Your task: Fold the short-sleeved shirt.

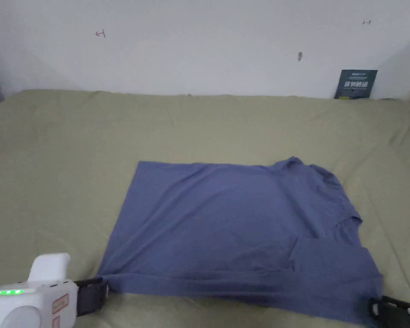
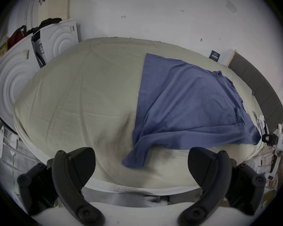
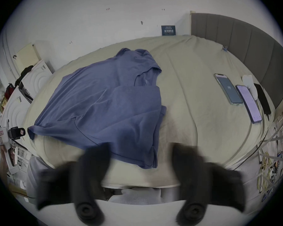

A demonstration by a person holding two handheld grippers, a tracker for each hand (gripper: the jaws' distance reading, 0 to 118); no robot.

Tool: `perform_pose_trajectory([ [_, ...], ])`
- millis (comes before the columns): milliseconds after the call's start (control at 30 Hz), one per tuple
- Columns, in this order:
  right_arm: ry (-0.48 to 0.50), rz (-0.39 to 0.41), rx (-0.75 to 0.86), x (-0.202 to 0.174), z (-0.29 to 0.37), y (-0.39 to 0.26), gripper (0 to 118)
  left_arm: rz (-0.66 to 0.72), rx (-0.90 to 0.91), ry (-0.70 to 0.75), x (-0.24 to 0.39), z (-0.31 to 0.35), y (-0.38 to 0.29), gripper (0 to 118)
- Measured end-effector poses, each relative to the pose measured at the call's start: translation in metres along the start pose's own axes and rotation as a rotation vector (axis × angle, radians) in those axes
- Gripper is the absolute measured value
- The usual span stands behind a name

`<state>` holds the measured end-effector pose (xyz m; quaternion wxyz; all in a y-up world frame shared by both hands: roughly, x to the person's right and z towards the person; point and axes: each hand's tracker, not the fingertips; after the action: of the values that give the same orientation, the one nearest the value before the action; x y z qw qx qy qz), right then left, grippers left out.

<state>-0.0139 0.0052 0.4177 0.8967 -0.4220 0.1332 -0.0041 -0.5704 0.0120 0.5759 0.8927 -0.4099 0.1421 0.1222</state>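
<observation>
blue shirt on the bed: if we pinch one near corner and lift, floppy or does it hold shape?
Likely floppy: the shirt lies thin and wrinkled, and its near edge has curled over. Probably light, since it barely dents the sheet. A single-corner lift would likely undo the folded sleeve.

Blue short-sleeved shirt (image 1: 238,226), lying flat, near sleeve folded in, slightly wrinkled
</observation>
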Motion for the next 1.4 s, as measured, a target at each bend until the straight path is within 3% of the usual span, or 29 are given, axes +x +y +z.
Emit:
perform_pose_trajectory([
  [33,-0.005,0.015,0.004,0.0,-0.001,0.002,0,-0.01,-0.003,0.005,0.0,-0.001,-0.002,0],
  [67,-0.035,0.008,0.01,-0.001,-0.001,-0.002,0,-0.005,-0.016,0.017,0.0,-0.003,-0.006,0],
  [133,0.008,0.002,0.028,0.002,0.001,-0.001,0,-0.008,-0.019,0.026,-0.009,0.004,0.0,0],
  [367,0.008,0.005,0.035,0.002,0.007,0.002,0,-0.003,-0.04,-0.02,-0.018,0.004,0.002,0],
  [400,0.01,0.004,0.033,0.002,0.006,0.003,0,-0.002,-0.042,-0.014,-0.021,-0.006,0.001,17],
  [467,0.01,0.003,0.031,0.001,0.007,0.003,0,-0.015,-0.087,-0.013,-0.021,-0.021,0.0,112],
  [500,0.015,0.0,0.028,0.001,0.006,0.003,0,-0.031,-0.022,-0.001,-0.023,-0.014,0.003,115],
  [667,0.017,0.009,0.015,0.0,0.0,0.003,0,-0.023,-0.08,0.025,-0.015,-0.054,0.008,113],
  [733,0.015,-0.003,0.011,0.008,-0.006,0.001,0,-0.014,-0.094,0.036,-0.014,-0.064,0.009,102],
  [767,0.011,-0.01,0.009,0.009,-0.007,0.002,0,-0.008,-0.091,0.033,-0.015,-0.063,0.008,80],
  [800,0.011,-0.011,0.011,0.009,-0.004,0.002,0,0.003,-0.094,0.025,-0.007,-0.055,0.011,33],
  [833,0.01,-0.012,0.012,0.007,0.0,0.002,0,-0.001,-0.096,0.029,-0.005,-0.053,0.011,16],
  [967,-0.002,-0.017,0.012,0.017,0.003,0.002,0,-0.041,-0.082,0.015,-0.002,-0.05,0.007,9],
  [1000,0.0,-0.018,0.014,0.019,0.003,0.002,8,-0.043,-0.079,0.016,-0.002,-0.051,0.007,9],
  [1033,0.004,-0.022,0.015,0.019,0.004,0.002,33,-0.052,-0.066,0.036,-0.003,-0.05,0.009,9],
  [1100,-0.014,-0.029,0.011,0.016,0.004,0.004,118,-0.031,-0.068,0.031,-0.014,-0.055,0.011,10],
  [1167,0.03,-0.026,0.073,0.014,0.002,0.006,117,-0.004,-0.083,0.002,-0.018,-0.056,0.012,10],
  [1233,0.017,-0.009,-0.042,0.008,0.002,0.009,117,-0.008,-0.082,0.006,0.005,-0.039,0.007,10],
  [1333,0.03,0.032,-0.066,-0.003,-0.003,0.011,116,-0.012,-0.091,0.007,0.006,-0.042,0.01,10],
  [1400,0.045,0.045,-0.077,0.021,-0.04,0.0,109,-0.005,-0.093,0.008,0.006,-0.042,0.01,10],
])
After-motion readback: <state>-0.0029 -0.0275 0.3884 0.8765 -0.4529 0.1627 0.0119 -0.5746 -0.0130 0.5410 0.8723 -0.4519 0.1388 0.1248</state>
